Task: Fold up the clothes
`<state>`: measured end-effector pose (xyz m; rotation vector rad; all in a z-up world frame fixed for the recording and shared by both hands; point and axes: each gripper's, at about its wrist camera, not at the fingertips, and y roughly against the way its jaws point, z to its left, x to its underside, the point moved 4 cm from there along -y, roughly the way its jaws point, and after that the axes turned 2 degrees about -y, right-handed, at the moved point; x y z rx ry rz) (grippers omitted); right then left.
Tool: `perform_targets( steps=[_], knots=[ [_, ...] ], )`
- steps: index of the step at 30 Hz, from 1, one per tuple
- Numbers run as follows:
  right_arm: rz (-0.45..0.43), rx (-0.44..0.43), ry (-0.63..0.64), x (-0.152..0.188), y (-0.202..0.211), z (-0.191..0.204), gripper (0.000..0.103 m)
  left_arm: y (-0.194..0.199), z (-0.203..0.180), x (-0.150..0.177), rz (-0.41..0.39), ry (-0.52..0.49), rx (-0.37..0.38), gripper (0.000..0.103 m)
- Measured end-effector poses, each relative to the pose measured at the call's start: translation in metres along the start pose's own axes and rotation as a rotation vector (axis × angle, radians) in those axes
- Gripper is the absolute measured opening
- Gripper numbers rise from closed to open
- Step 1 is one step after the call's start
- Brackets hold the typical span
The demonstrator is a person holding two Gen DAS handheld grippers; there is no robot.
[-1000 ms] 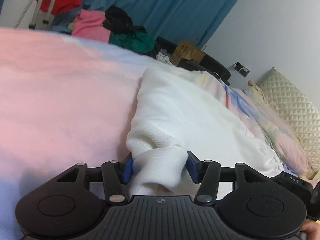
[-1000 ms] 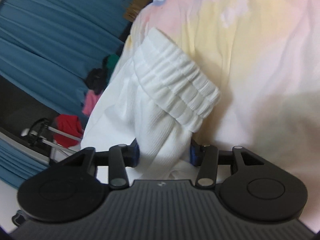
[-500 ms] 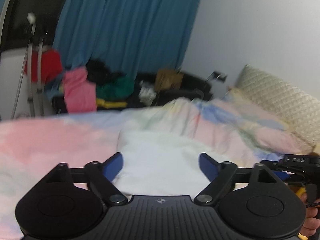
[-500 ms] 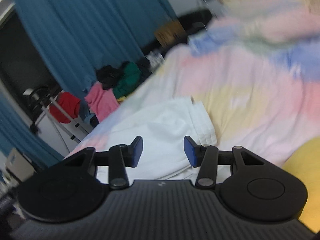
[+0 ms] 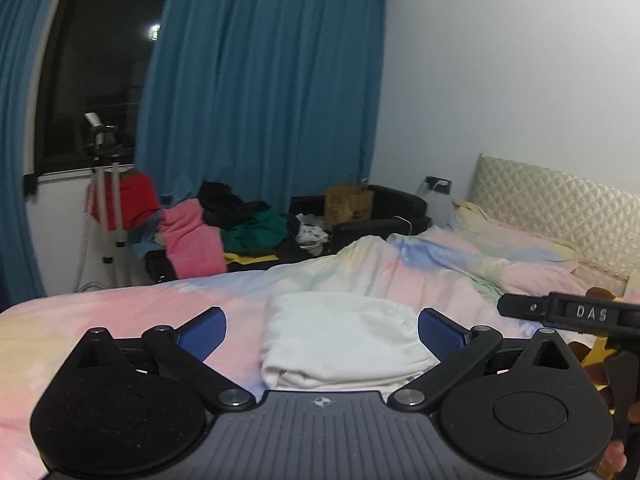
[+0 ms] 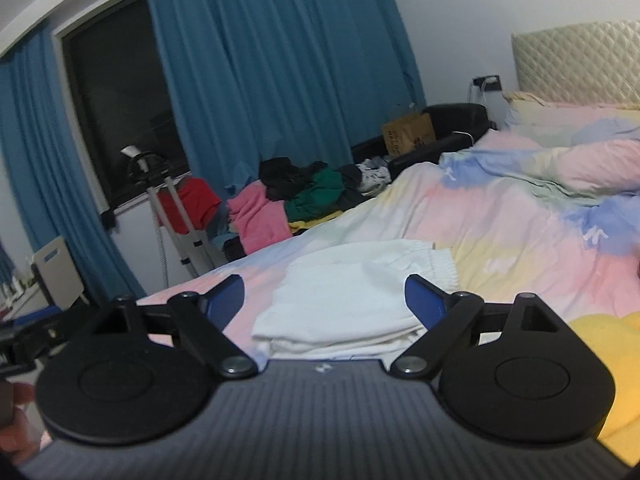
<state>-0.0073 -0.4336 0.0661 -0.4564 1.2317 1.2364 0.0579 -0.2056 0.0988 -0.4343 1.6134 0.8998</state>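
A white garment (image 5: 340, 336) lies folded in a flat stack on the pastel bedspread (image 5: 120, 320). In the right wrist view it (image 6: 352, 300) shows a ribbed elastic edge on its right side. My left gripper (image 5: 322, 330) is open and empty, raised above and just in front of the garment. My right gripper (image 6: 324, 300) is open and empty too, held above the garment's near edge. Part of the right gripper shows at the right edge of the left wrist view.
A pile of pink, green and black clothes (image 5: 224, 228) lies beyond the bed by the blue curtain (image 5: 260, 100). A white stand with a red cloth (image 5: 116, 204) is at the left. A yellow item (image 6: 616, 368) lies on the bed at the right. A quilted headboard (image 5: 560, 204) is far right.
Both grippers let go of the white garment, opened wide and lifted back and up. The garment now lies flat and folded on the bed.
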Motion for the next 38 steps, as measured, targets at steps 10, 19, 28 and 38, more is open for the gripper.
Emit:
perform_targets(
  steps=[10,19,28,38],
  knots=[
    [-0.057,0.016,0.128,0.061,0.020,0.031,0.089,0.031,0.006,0.050,-0.006,0.014,-0.016,0.103],
    [-0.054,0.099,0.196,0.093,0.004,0.034,0.089,0.008,0.018,0.086,0.014,-0.009,-0.062,0.103],
    [-0.046,0.148,0.236,0.101,0.000,0.037,0.089,-0.003,0.029,0.097,0.033,0.009,-0.099,0.103],
    [-0.030,0.158,0.224,0.101,-0.002,0.032,0.089,-0.004,0.032,0.103,0.051,0.018,-0.104,0.103]
  ],
)
